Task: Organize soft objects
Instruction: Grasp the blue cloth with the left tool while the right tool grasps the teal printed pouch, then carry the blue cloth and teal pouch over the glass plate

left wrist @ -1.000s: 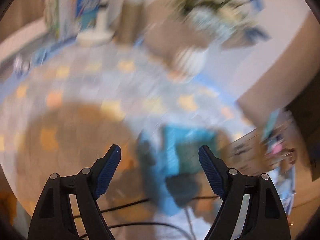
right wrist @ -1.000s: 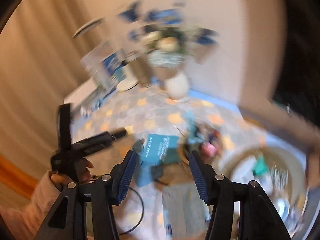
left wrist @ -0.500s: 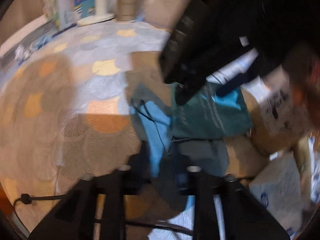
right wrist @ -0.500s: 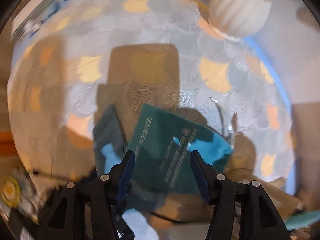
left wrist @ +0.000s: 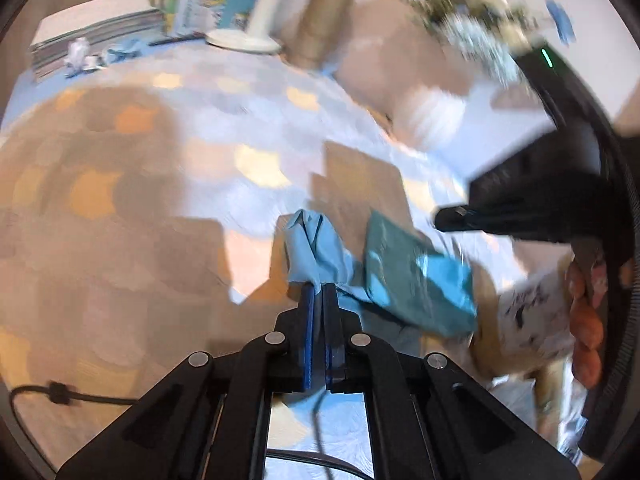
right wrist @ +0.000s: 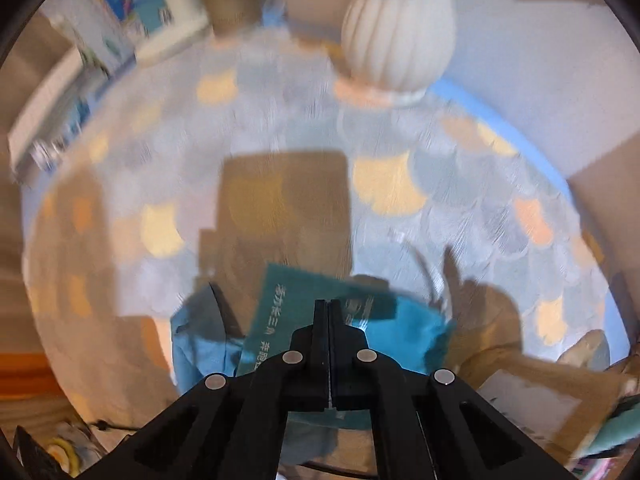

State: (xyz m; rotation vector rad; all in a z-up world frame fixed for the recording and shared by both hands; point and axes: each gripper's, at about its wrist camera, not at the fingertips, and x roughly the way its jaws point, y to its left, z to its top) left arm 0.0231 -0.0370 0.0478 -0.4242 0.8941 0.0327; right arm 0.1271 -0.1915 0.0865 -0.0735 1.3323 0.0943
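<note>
A light blue cloth (left wrist: 316, 248) lies crumpled on the patterned tablecloth (left wrist: 120, 240). My left gripper (left wrist: 320, 292) is shut on its near fold, which bunches up just past the fingertips. A teal cloth with white print (left wrist: 400, 268) lies across it on the right. In the right wrist view my right gripper (right wrist: 328, 306) points steeply down, shut with its tips on the far edge of the teal cloth (right wrist: 280, 312). The light blue cloth (right wrist: 196, 344) shows to its left. The right gripper's black body (left wrist: 532, 200) fills the right side of the left wrist view.
A white ribbed vase (right wrist: 396, 32) stands at the back, with a cardboard tube (left wrist: 324, 20), a white stand base (left wrist: 244, 40) and stacked papers (left wrist: 96, 36). A black cable (left wrist: 60, 396) lies near left. A printed box (right wrist: 532, 404) sits near right.
The left jaws closed on the light blue cloth and pulled its fold up. The right gripper swung down over the teal cloth and its jaws shut there.
</note>
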